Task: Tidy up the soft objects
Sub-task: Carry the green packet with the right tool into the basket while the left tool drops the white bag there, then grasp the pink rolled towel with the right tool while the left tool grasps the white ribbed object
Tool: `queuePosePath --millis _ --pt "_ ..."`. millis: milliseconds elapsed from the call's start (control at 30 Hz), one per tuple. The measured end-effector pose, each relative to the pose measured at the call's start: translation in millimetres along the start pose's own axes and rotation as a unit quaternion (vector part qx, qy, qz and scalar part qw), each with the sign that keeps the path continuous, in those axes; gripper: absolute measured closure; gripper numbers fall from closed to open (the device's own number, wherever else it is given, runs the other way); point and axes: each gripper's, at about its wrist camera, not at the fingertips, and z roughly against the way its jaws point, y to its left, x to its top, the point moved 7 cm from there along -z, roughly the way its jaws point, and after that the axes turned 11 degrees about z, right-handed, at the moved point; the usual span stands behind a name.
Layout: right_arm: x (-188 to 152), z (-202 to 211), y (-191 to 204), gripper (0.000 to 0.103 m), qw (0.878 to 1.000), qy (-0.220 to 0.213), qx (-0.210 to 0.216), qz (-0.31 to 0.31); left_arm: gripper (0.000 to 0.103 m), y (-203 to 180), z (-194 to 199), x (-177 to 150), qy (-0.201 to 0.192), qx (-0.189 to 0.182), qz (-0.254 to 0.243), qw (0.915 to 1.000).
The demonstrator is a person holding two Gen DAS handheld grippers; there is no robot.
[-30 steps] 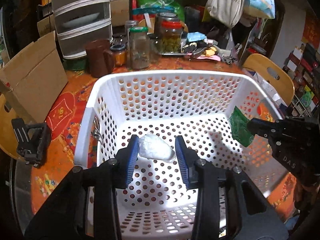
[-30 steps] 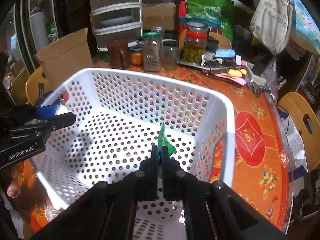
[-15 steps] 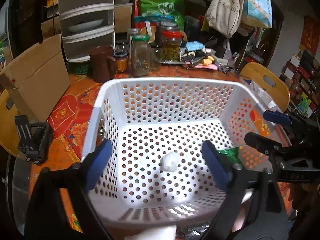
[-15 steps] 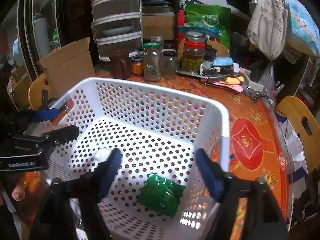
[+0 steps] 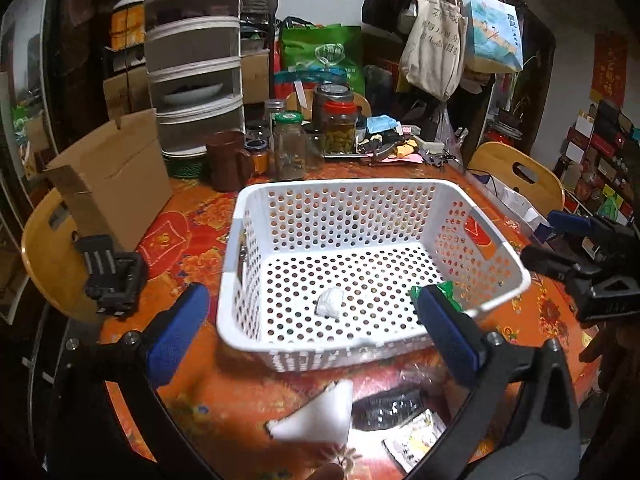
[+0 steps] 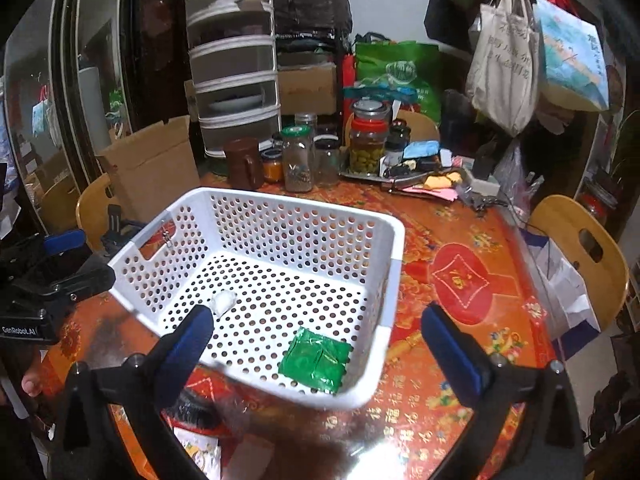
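A white perforated basket [image 5: 496, 272] sits on an orange patterned tabletop [image 6: 460, 288]; inside it lie two soft things, well apart. A small white wad [image 5: 330, 302] rests near the middle of the basket floor; a flat green packet [image 6: 314, 360] lies in the corner nearest the right hand-held gripper [image 6: 318, 344]. That gripper hangs above the basket's near rim with its blue-padded jaws spread wide, grasping nothing; the left hand-held gripper [image 5: 316, 330] is likewise released, jaws wide apart at the near edge of the basket. On the tabletop in front of the basket lie a white sponge-like wedge [image 5: 316, 416] and some blurred packets [image 5: 400, 420]; glass jars [image 5: 290, 150] and a cardboard box [image 5: 116, 184] stand behind.
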Motion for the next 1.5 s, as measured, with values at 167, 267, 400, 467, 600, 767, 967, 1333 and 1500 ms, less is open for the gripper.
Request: queuePosePath --millis 167,267,400,467,600,767,967,1333,1500 --pt "-6 27 1 0.0 1.0 -0.015 -0.011 0.0 0.0 1 38 -12 -0.014 -0.001 -0.004 0.9999" --pt "-10 40 -1 0.0 1.0 -0.024 -0.018 -0.005 0.0 -1 59 -18 -0.028 0.0 -0.011 0.9996" --pt "-18 56 -5 0.0 0.999 -0.028 -0.026 -0.015 0.0 -1 79 -25 -0.032 -0.004 -0.01 0.9994" --pt "-23 63 -1 0.0 0.999 -0.03 -0.028 -0.012 0.0 0 88 -32 -0.034 0.001 -0.012 0.9993" --pt "-33 75 5 0.0 0.999 -0.036 -0.031 -0.009 0.0 2 96 -44 -0.029 -0.003 -0.005 0.9996" --pt "-56 84 14 0.0 0.999 -0.038 -0.033 -0.009 0.0 18 103 -66 -0.031 0.004 0.018 0.9994" --pt "-99 74 30 0.0 0.999 -0.032 -0.012 -0.031 0.0 32 95 -110 -0.022 0.018 0.033 0.999" --pt "-171 19 75 0.009 0.998 0.03 0.038 -0.043 0.0 33 16 -188 0.055 0.032 0.019 0.9978" --pt "-173 6 82 0.026 0.997 0.039 0.047 -0.042 0.016 31 0 -198 0.057 0.036 0.018 0.9976"
